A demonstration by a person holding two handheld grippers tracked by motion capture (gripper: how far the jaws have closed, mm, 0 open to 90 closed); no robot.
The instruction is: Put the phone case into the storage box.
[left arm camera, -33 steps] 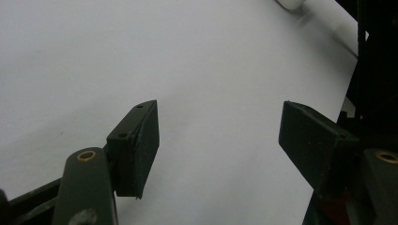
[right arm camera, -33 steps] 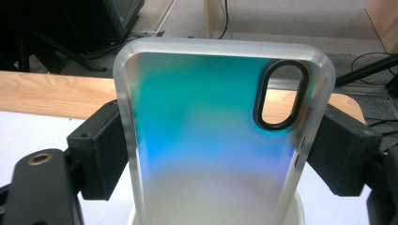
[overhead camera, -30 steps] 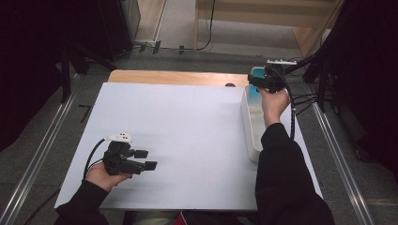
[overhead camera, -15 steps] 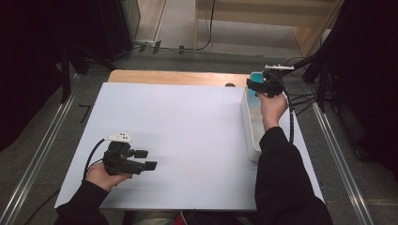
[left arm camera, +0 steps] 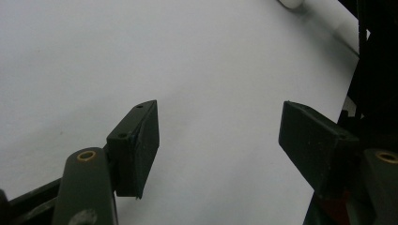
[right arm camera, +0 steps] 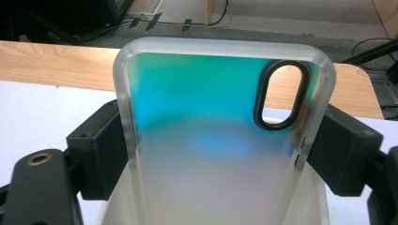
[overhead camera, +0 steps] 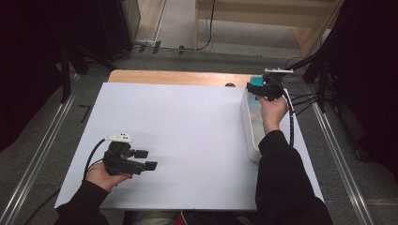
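Phone case (overhead camera: pixel 256 86) is the thing in play, and from the high view it sits up at the far right corner of the white board (overhead camera: pixel 187 140), clamped in the right gripper (overhead camera: pixel 267 89) above the far end of the long white tray (overhead camera: pixel 248 136) that runs along the board's right edge. The left gripper (overhead camera: pixel 141 161) rests near the board's near left corner, well apart from the case, so the right hand is plainly the nearer one and, by my reckoning, any setting-down falls to it. In the left gripper view, its two black pads (left arm camera: pixel 136 145) stand wide apart over bare board with nothing between them. In the right gripper view, the case (right arm camera: pixel 216 140) stands upright between the jaws, its long axis running away from the camera, the camera cutout (right arm camera: pixel 281 93) at the far end. The pads (right arm camera: pixel 101 150) press on its two long sides, so the grip is closed across its width. The tray's rim (right arm camera: pixel 110 213) shows just below, so the case seems to hang over it.
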